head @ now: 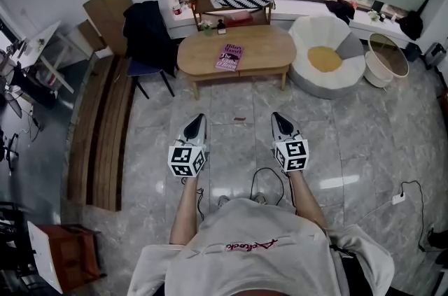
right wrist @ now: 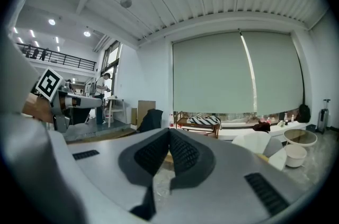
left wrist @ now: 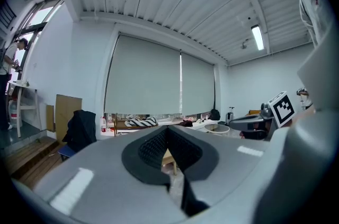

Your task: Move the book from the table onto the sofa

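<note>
Marble floor [head: 238,102] stretches ahead of the fingers [head: 197,128] to the low table [head: 269,43], where the purple book [head: 229,57] lies well ahead, its long axis running roughly away from them. Left gripper [head: 200,118] and right gripper [head: 280,117] are pressed together, empty. The left looks slightly nearer, and the white sofa [head: 308,36] sits ahead-right.

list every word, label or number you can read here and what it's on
"Hilary Mantel": on the purple book, at the top of its cover, lying on the wooden table. The title lines below it are too small to read with confidence.
Red script on the person's shirt: upside down and blurred, unreadable.
Marker cubes: black and white square patterns only, no words or numbers.
</note>
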{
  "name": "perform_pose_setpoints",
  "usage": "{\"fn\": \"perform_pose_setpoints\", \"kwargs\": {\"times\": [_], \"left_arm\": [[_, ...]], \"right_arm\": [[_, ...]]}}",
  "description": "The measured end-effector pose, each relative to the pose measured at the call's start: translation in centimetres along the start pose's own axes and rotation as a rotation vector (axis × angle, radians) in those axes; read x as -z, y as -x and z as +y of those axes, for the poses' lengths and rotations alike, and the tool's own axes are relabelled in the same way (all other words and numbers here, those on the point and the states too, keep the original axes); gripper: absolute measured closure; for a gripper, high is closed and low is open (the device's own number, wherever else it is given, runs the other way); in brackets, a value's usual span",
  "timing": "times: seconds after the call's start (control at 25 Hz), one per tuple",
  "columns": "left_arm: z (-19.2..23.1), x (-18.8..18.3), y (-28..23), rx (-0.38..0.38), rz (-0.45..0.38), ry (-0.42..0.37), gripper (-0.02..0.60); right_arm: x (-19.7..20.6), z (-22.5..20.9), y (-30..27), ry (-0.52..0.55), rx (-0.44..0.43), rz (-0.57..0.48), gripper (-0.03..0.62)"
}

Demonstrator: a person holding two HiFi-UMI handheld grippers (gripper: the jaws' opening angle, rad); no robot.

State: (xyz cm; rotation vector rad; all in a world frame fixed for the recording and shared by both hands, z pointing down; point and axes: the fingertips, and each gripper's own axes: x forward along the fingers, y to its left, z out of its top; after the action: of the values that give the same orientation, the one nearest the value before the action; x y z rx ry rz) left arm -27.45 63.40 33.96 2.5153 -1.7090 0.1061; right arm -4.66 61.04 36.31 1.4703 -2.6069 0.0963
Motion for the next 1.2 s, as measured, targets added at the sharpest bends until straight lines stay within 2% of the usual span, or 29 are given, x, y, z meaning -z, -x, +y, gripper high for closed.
{"fn": "perform_pose_setpoints", "kwargs": {"times": [0.4,0.72,1.2], "left_arm": [[-3.9,-0.2,-1.7,-0.036,-0.003,0.003,0.574],[-7.2,-0.4,-3.9,-0.028,-0.004,-0.007,0.574],[-7.0,-0.1,-5.8,-0.028,-0.011,0.010,0.574]], "right_arm": [[0.8,-2.3,0.7,0.020,-0.077,0.013,0.586],[1.0,-4.9,1.5,0.012,-0.100,0.009,0.586],[1.8,-5.8,0.3,-0.005,-0.121,0.016,0.586]]}}
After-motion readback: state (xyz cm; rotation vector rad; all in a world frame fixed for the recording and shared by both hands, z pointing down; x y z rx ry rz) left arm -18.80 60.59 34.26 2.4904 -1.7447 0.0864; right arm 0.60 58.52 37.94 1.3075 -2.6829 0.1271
